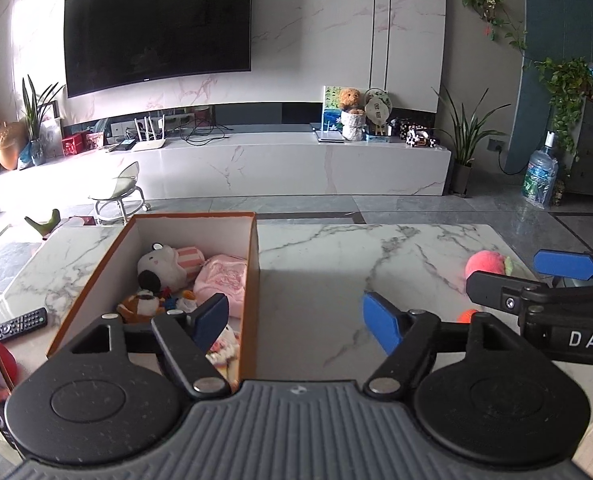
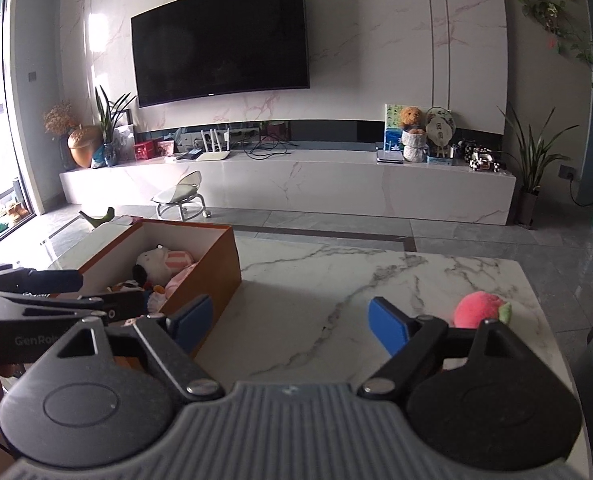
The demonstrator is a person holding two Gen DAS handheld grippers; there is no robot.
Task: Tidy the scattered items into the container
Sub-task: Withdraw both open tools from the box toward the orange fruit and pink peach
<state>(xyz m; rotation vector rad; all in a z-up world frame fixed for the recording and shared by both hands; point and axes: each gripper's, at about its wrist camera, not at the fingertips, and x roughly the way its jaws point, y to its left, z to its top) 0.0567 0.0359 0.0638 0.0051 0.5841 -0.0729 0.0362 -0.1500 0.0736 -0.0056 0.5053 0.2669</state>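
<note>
While our left gripper [image 1: 298,322] and right gripper [image 2: 286,318] hold their jaws spread wide with nothing between them, the pink peach toy [image 2: 478,310] sits on the marble counter [image 2: 336,280], well apart from the orange box [image 1: 252,280] of plush toys [image 1: 162,266].

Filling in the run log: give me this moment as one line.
left tongs open, empty | right tongs open, empty | box holds plush toys | pink peach plush on table
</note>
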